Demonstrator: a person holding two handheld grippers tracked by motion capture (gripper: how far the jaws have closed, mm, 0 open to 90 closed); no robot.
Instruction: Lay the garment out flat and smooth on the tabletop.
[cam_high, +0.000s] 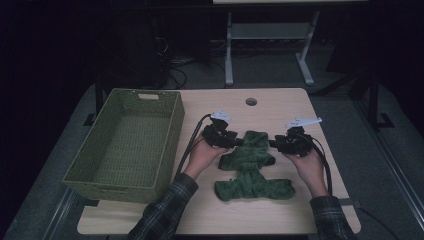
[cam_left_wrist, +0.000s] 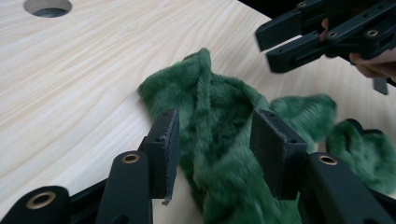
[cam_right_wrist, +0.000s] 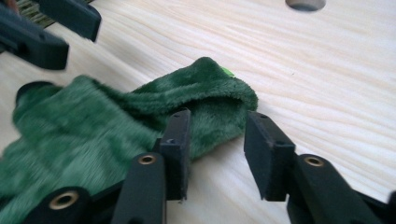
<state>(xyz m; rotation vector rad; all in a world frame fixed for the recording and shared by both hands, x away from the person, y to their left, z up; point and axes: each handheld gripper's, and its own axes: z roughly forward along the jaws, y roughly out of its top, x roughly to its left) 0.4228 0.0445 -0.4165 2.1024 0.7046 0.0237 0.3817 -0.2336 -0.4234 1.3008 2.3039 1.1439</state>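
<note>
A dark green fuzzy cloth (cam_high: 252, 162) lies crumpled on the light wooden table (cam_high: 280, 107), its upper part bunched between my two grippers. My left gripper (cam_high: 238, 142) is at the cloth's upper left edge. In the left gripper view the gripper (cam_left_wrist: 215, 117) is open, its jaws straddling a raised fold of the cloth (cam_left_wrist: 205, 88). My right gripper (cam_high: 273, 143) meets the upper right edge. In the right gripper view the gripper (cam_right_wrist: 218, 117) stands open, with the cloth's (cam_right_wrist: 93, 126) folded corner reaching in between the jaws, which are not clamped on it.
A green woven basket (cam_high: 172, 117) stands on the left part of the table, close to my left hand. A round cable hole (cam_high: 251, 101) is near the far edge. Bare wood lies right of the cloth. Beyond the table stands a white desk frame (cam_high: 229, 50).
</note>
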